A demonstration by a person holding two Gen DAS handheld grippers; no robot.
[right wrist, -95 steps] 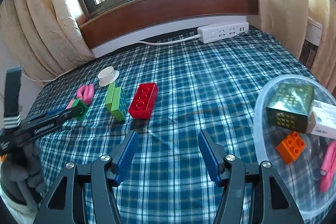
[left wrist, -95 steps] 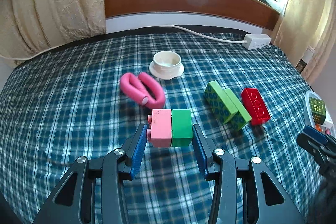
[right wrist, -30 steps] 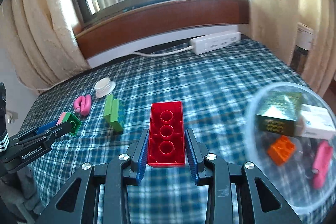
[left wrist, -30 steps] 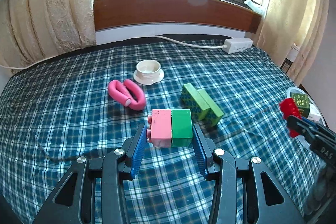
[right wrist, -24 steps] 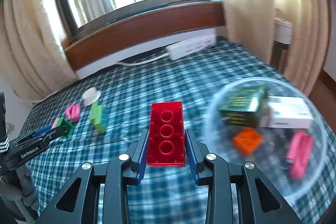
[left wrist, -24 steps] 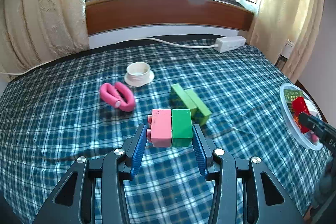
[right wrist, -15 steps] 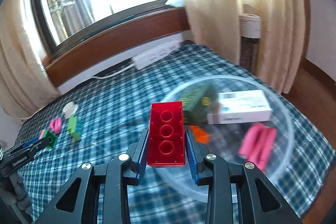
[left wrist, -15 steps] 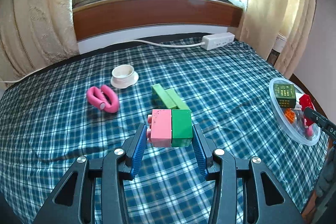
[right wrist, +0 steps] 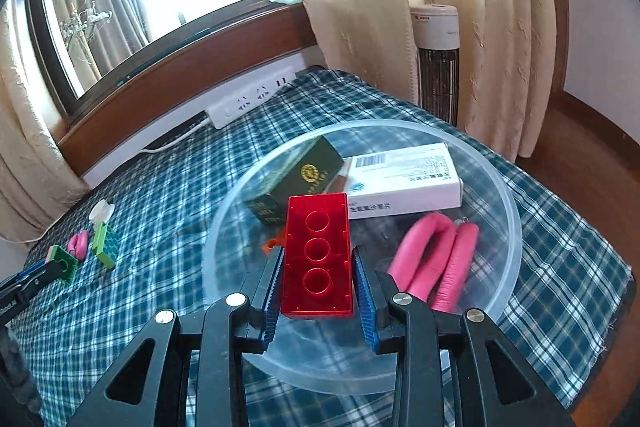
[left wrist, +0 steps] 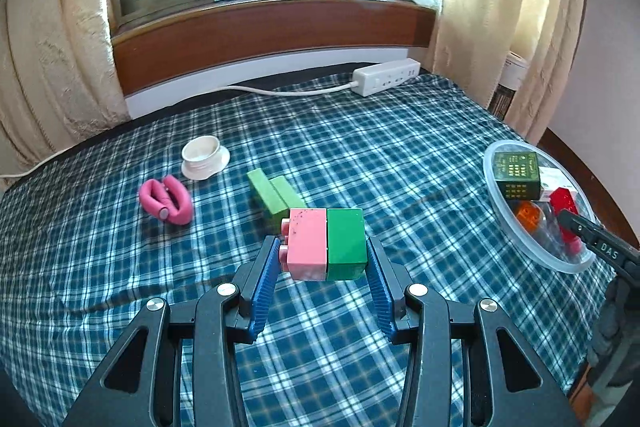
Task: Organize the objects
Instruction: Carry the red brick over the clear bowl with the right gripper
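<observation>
my right claw point(right wrist: 318, 283) is out over the clear plastic bowl point(right wrist: 508, 195) at the bed's right edge, held level and pointing toward the window. its blue pads are clamped on the long sides of the red brick point(right wrist: 317, 259), hollow underside facing up, three round sockets showing. the brick sits above the bowl's near half, off the bottom as far as i can tell. inside the bowl i see a dark green box point(right wrist: 298, 183), a white medicine box point(right wrist: 404, 179) just beside it, a pink curled roller point(right wrist: 436, 259) to the right, and a sliver of an orange piece point(right wrist: 267, 245) behind the brick.

my left claw point(left wrist: 323, 263) is raised over the plaid bed cover point(left wrist: 120, 267), well apart from the bowl point(left wrist: 496, 207). it is clenched on a pink-and-green block pair point(left wrist: 326, 245), pink half with studs on the left pad, green half on the right pad. beyond it lie a light green brick stack point(left wrist: 272, 195), another pink roller point(left wrist: 166, 199) and a white cup point(left wrist: 204, 157). a power strip point(left wrist: 386, 77) rests near the window wall.
</observation>
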